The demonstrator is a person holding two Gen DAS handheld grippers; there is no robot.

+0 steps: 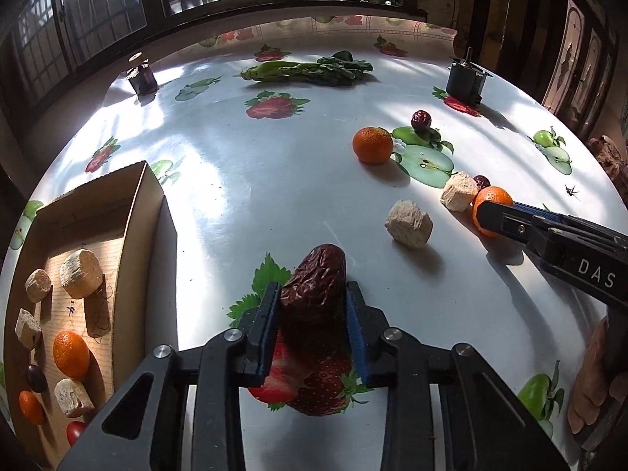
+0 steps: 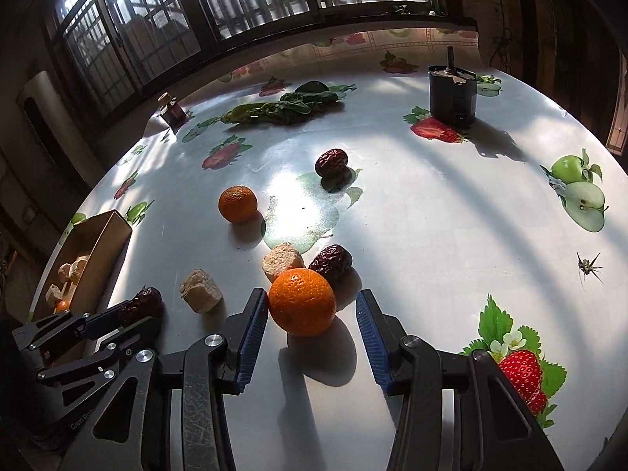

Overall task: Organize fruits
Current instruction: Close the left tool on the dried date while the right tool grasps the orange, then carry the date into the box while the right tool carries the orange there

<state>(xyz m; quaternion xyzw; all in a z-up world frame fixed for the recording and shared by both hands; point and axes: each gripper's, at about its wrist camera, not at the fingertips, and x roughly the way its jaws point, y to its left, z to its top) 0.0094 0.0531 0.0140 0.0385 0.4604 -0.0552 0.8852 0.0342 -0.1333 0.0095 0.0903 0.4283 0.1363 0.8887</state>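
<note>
A wrinkled red date [image 1: 314, 274] lies on the fruit-print tablecloth, and my left gripper [image 1: 312, 290] is shut on it, both blue pads pressing its sides. In the right wrist view the same left gripper [image 2: 131, 314] sits low at the left with the date [image 2: 143, 304] at its tip. My right gripper [image 2: 310, 298] straddles an orange [image 2: 302, 302]. Its left pad is at the peel and a gap shows on the right side, so it stands open. A cardboard box [image 1: 153, 212] at the left holds oranges, dark fruit and pale cakes.
Loose on the table are another orange [image 1: 372, 144], two more dates [image 2: 331, 163] [image 2: 331, 263] and two pale cakes [image 1: 408, 223] [image 1: 457, 191]. Leafy greens [image 1: 310, 70], a dark jar [image 1: 143, 76] and a black container [image 1: 467, 82] stand at the back. An insect [image 1: 572, 191] sits at the right.
</note>
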